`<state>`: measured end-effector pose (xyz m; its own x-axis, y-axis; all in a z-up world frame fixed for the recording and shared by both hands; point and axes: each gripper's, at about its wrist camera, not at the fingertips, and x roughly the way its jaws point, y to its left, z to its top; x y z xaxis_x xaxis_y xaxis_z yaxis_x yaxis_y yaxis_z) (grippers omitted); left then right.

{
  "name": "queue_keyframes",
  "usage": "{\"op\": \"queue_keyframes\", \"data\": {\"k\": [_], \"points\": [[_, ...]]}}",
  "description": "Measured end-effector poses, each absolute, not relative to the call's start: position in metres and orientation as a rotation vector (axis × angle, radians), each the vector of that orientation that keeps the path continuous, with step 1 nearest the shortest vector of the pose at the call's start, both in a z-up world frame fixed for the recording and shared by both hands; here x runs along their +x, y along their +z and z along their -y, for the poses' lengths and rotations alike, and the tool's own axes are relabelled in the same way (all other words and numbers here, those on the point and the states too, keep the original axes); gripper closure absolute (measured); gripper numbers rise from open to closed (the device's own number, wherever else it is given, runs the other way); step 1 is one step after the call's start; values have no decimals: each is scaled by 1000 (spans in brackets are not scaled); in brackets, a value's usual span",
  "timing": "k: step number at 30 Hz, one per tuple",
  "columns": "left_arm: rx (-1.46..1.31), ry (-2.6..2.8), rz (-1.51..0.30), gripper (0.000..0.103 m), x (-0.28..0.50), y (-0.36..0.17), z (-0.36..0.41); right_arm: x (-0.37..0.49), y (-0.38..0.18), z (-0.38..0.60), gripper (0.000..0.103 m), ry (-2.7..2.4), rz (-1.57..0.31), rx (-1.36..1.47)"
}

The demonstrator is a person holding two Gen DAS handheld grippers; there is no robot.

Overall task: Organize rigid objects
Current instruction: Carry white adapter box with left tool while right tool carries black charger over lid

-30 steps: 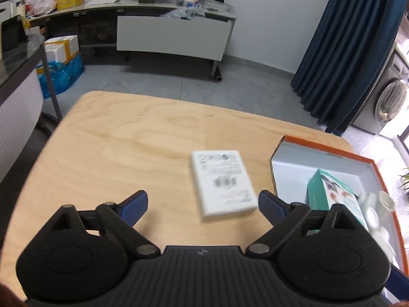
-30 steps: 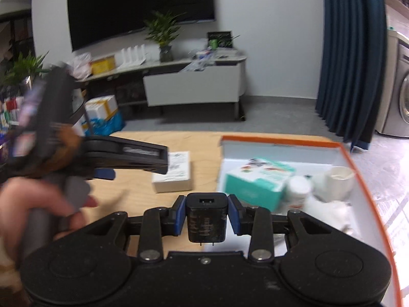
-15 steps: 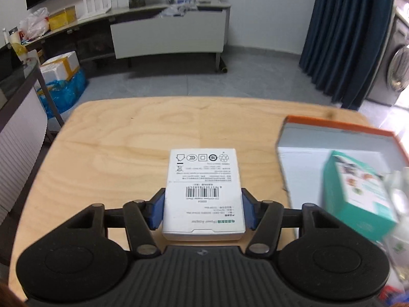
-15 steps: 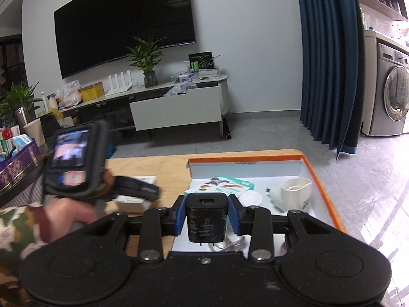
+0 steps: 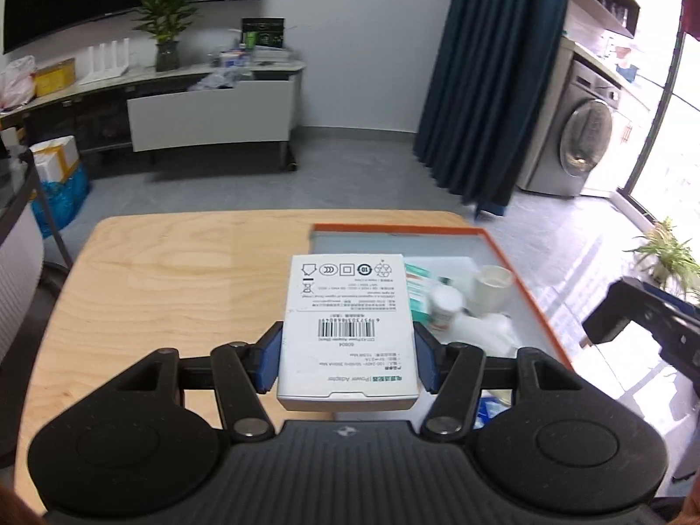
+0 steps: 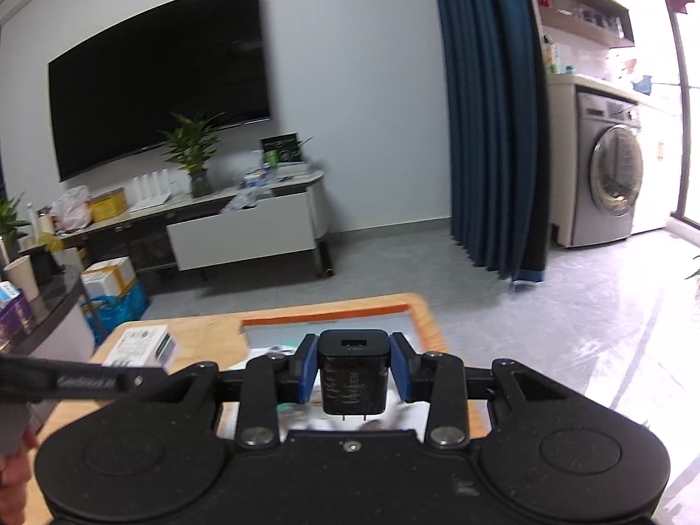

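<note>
Between the blue pads of the left gripper (image 5: 348, 361), low in the middle of the left wrist view, a white power adapter box (image 5: 348, 328) is clamped by its two long sides, label and barcode facing up, lifted clear of the wooden table (image 5: 153, 288). Its far end overlaps the near left corner of an orange-rimmed tray (image 5: 520, 280) that fills the centre right of that view. Inside the tray lie a teal carton (image 5: 418, 295), a small white bottle (image 5: 444, 306) just beside it, a white cup (image 5: 492, 286) further right, and some crumpled white wrapping (image 5: 490, 332) below them. At the right edge of the same view the right gripper's load shows as a dark block with a prong. Centre low in the right wrist view, the right gripper (image 6: 353, 374) has its pads pressed narrow on a black charger plug (image 6: 353, 376), USB port facing up and two prongs pointing back toward the camera, held above the tray (image 6: 323, 317). At the left of that view the white box (image 6: 140, 345) appears again, held by the left gripper's black arm, with part of a hand (image 6: 13, 472) at the lower left corner.
</note>
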<state>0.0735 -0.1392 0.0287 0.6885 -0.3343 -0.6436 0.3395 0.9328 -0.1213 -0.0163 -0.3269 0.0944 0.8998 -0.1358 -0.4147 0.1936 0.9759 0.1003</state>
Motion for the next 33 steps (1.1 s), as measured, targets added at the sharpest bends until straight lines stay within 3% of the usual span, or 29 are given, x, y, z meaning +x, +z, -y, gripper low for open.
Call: {"op": "queue_keyframes", "data": {"k": [33], "points": [[12,-339,-698,44,51,29,150,-27,95,336,60,-151,-445,155]]}}
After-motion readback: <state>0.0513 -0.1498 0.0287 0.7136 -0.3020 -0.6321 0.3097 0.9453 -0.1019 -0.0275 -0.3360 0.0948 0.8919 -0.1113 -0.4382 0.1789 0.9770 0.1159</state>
